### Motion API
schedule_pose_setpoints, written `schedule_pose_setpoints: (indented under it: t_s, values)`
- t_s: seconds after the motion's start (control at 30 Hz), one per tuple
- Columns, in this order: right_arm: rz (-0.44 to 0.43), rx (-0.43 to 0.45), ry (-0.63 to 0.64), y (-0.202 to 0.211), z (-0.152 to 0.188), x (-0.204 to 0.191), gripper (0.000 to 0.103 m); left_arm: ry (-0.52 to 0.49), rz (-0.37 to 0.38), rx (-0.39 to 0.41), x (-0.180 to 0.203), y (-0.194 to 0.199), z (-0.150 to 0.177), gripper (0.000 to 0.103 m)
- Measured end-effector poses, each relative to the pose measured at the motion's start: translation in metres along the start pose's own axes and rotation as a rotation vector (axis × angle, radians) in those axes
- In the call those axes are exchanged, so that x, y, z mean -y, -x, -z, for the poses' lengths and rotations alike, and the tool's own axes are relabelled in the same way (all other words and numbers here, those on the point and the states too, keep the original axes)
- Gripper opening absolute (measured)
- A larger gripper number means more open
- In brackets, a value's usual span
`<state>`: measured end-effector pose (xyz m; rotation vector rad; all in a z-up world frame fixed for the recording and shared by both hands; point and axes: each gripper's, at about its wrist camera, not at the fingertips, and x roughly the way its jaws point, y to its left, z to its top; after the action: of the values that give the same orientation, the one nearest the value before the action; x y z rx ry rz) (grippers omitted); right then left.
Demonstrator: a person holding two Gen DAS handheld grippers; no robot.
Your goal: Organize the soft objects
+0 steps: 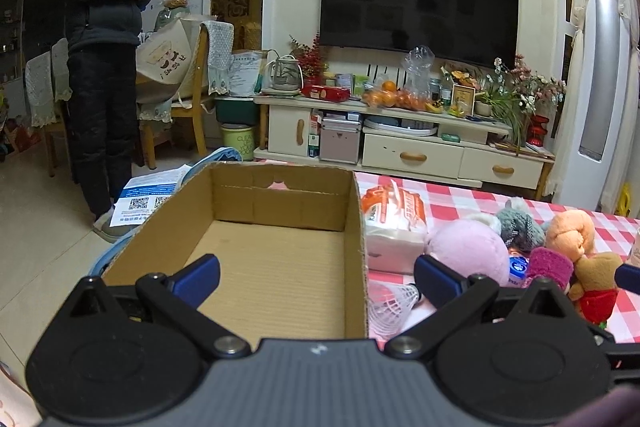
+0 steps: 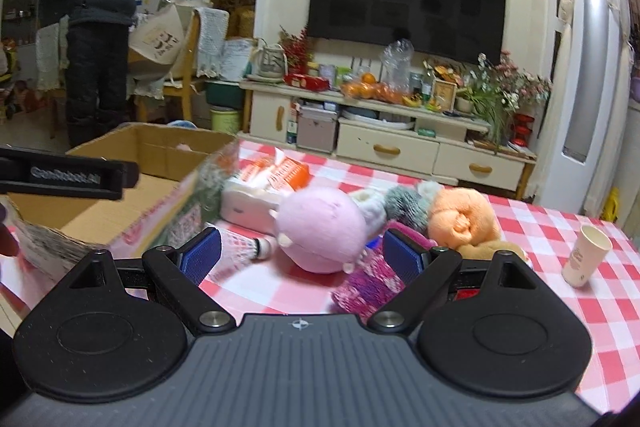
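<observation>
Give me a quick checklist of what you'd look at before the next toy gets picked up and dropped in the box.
1. Cardboard box has room: ok, nothing visible inside.
2. Right claw open: ok, holds nothing.
3. Left claw open: ok, hovers over the box.
4. Pink plush ball within reach: ok, straight ahead of the right claw.
5. Shuttlecock clear of the grab: cannot tell, it lies close beside the ball.
6. Paper cup safe: ok, off to the side.

television [image 1: 418, 1], paper cup [image 2: 585, 255], standing person [image 1: 103, 67]
</observation>
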<state>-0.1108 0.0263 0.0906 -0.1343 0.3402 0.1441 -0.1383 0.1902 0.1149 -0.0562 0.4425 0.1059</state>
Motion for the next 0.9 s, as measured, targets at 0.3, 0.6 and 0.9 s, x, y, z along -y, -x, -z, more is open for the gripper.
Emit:
schedule_pose_setpoints:
  t_s: [0.3, 0.6, 0.9]
  values:
    - [-0.01, 0.045, 0.019, 0.006, -0.002, -0.003, 0.103, -0.008, -0.017, 0.0, 0.0, -0.002, 0.0, 0.102]
    - [0.006, 0.03, -0.021, -0.006, -0.006, 0.006, 0.103, -0.042, -0.017, -0.009, 0.01, -0.005, 0.001, 0.102]
    - [0.021, 0.017, -0.06, -0.014, 0.0, 0.014, 0.103, -0.091, -0.005, -0.017, 0.028, -0.009, 0.002, 0.102]
